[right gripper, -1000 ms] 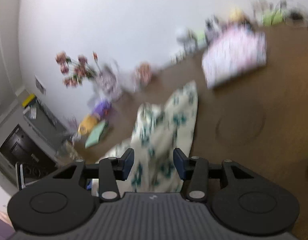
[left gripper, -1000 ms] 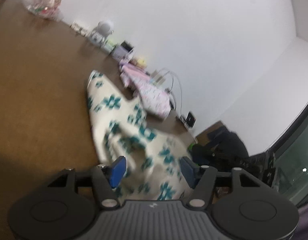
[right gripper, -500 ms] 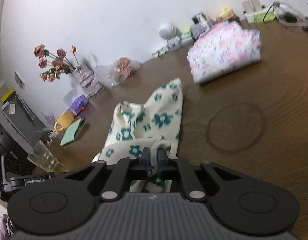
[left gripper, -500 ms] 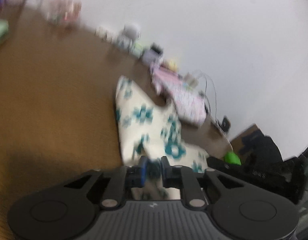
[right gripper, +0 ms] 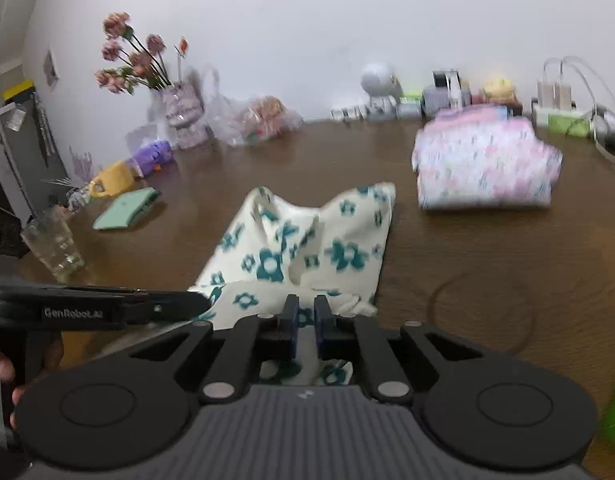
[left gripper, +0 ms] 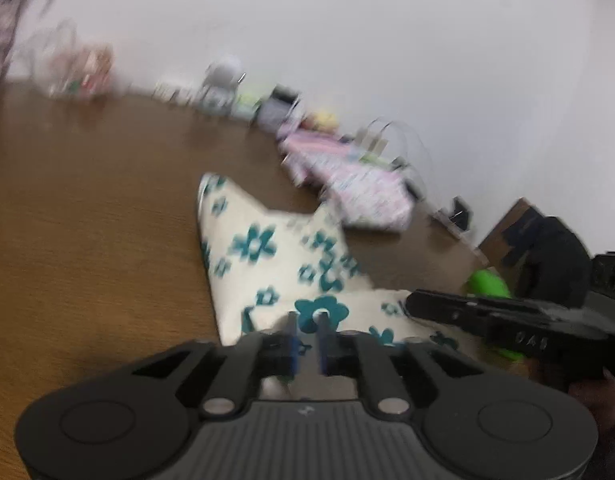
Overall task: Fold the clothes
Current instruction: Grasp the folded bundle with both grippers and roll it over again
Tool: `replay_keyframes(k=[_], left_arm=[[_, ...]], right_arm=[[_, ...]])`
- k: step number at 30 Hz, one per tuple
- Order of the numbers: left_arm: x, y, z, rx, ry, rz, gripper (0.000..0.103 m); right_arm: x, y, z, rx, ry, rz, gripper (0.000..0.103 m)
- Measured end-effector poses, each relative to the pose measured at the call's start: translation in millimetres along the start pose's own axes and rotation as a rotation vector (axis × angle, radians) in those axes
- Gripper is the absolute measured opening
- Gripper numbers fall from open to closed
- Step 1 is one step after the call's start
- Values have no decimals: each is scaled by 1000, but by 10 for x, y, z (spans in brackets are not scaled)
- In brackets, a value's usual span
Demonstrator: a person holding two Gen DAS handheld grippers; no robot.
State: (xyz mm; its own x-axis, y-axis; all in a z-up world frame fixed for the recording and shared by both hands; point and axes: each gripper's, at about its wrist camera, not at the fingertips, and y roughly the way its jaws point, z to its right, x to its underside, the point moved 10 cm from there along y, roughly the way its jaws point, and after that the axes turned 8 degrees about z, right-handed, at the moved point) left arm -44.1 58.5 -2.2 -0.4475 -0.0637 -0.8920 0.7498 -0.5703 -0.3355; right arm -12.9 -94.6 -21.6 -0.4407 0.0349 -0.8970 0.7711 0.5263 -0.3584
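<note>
brown wooden table (right gripper: 487, 248) against white wall. cream floral garment (right gripper: 307, 248) lies mid-table, near edge pinched by left gripper (left gripper: 307, 330) and right gripper (right gripper: 305, 314), both jaws clamped on cloth. folded pink clothes (right gripper: 487, 164) far right.

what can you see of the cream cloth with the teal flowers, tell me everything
The cream garment is soft, thin-looking fabric printed with teal flowers, lying rumpled on the brown table. Its far edge rises in two points with a dip between. The near edge is bunched and pinched by both grippers, the left gripper and the right gripper, both shut on it. It lies apart from the pink folded pile.
</note>
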Motion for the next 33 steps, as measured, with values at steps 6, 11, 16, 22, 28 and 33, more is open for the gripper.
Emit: replay_keyframes(k=[6,11,16,22,28,33], left_arm=[[41,-163,54,40,111,1,53],[227,-298,348,138,335,14,75],[354,-323,548,201,453,32,77],[579,-304,716,236,635,39,82],[807,-339,866,269,887,47,82],[992,-333,961,326,1022,28,82]], right_arm=[[174,-539,-368,-271,-336,17,90],[550,-442,-463,-289,-490,-70,81],[687,-292,-488,-301,-540,-114,43],[561,-342,-399,-421,-289,-144,20],[454,-520,-406,-595,-110,-223,19],[426,-730,-529,-768,-84,-333,19]])
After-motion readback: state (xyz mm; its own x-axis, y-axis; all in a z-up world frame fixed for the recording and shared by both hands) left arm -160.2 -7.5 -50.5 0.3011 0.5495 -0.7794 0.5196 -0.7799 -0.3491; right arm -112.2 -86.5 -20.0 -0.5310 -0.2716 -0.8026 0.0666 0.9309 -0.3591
